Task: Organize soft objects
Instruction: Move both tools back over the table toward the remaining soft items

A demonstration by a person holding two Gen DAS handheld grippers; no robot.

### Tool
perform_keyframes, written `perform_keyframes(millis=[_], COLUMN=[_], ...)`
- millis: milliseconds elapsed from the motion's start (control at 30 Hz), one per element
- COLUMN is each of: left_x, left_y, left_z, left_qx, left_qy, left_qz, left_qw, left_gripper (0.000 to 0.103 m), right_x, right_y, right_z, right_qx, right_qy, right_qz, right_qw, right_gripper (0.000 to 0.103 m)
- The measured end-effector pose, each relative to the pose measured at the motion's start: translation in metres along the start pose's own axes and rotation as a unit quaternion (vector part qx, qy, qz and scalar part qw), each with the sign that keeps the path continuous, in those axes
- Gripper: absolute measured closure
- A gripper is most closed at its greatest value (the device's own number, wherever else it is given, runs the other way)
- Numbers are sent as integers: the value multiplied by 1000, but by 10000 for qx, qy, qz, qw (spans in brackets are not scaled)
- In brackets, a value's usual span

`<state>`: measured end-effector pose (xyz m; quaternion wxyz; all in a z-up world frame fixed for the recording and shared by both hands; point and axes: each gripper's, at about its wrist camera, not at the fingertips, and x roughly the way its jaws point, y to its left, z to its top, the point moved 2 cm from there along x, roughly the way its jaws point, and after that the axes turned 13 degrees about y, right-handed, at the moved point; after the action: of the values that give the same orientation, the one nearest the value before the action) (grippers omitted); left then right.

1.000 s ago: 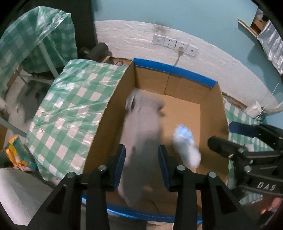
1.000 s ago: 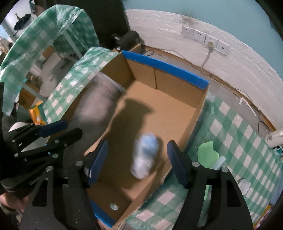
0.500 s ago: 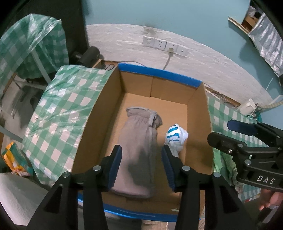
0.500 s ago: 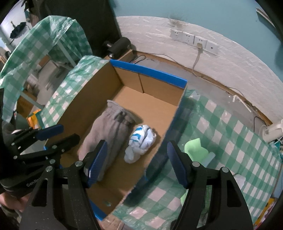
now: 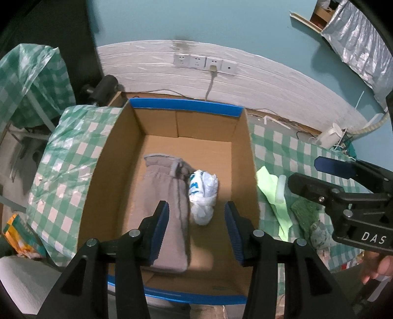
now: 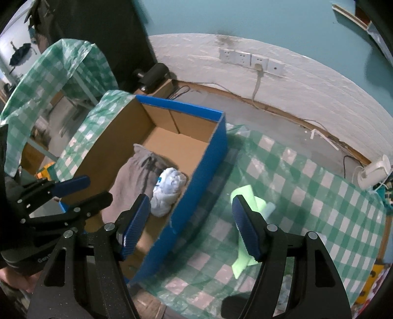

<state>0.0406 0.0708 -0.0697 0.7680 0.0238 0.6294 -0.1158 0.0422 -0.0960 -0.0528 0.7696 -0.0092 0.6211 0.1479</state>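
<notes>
Two soft items lie in the cardboard box [image 5: 118, 157], both grippers spread and empty.
Left gripper [image 5: 196, 230] hides the near end of the grey sweatpants [image 5: 164, 186]; the white-and-blue bundle [image 5: 202, 191] touches them at centre frame. Right gripper [image 6: 191, 225] straddles the box's blue wall, above the checkered tablecloth [image 6: 307, 196] with its partly covered green cloth [image 6: 245, 193].

Behind the table you have a white panelled wall strip [image 5: 245, 81] carrying a row of wall sockets [image 5: 205, 63], with one grey cable [image 5: 210, 82] plugged in and hanging down. Above it the wall is teal [image 5: 208, 22]. To your left, a green checked plastic sheet [image 5: 29, 81] drapes over a frame. At the far right edge sits a small white appliance [image 6: 374, 173] beside tangled cords.
</notes>
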Motion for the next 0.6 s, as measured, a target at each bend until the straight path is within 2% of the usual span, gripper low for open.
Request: perform_keyframes(millis=[333, 600], left_x=[3, -4], left_y=[-35, -70], left_z=[4, 4], left_qx=[350, 790], left_qy=[19, -258], left_qz=[26, -199], left_qw=[9994, 9963], left_gripper=[55, 55], right_x=[-21, -35], right_y=[-33, -69], right_z=[-21, -43], right_qx=[181, 447], right_qy=[-234, -372], right_qz=[-84, -122], right_qw=[9995, 9982], right_gripper=[32, 32])
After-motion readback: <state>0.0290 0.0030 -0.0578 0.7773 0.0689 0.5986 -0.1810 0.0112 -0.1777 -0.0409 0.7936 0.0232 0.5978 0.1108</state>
